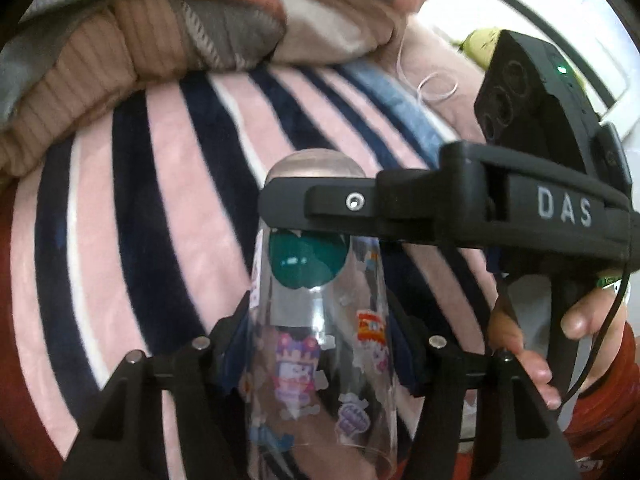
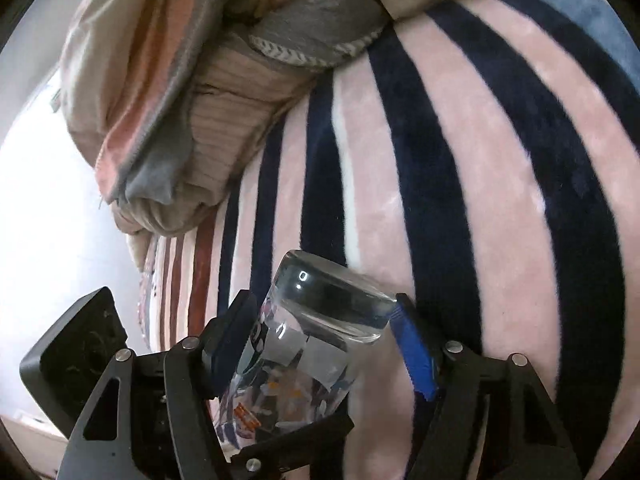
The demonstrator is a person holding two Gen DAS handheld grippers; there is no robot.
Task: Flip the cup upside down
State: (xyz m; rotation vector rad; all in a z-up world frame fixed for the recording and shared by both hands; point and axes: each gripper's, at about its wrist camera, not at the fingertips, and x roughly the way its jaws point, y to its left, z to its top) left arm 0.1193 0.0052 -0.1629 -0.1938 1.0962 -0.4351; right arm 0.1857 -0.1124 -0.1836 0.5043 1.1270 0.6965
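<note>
Surface: a bed covered by a plush blanket (image 1: 168,184) (image 2: 460,160) striped pink, navy and white.
On it: a heap of bunched bedding (image 1: 132,40) (image 2: 192,92), ribbed tan, grey and pink, lying along the blanket's far edge.

Left wrist camera: mounted behind the left gripper (image 1: 320,344), facing forward and down along its fingers, very close to the clear stickered cup (image 1: 320,360) at 6 o'clock. Right wrist camera: behind the right gripper (image 2: 326,340), similarly close, cup (image 2: 304,360) at 6 o'clock. Shared scene: the cup, the pink and navy striped blanket (image 1: 160,200) (image 2: 480,160), and the bundled bedding (image 1: 140,40) (image 2: 180,100) toward 11 to 12 o'clock.
</note>
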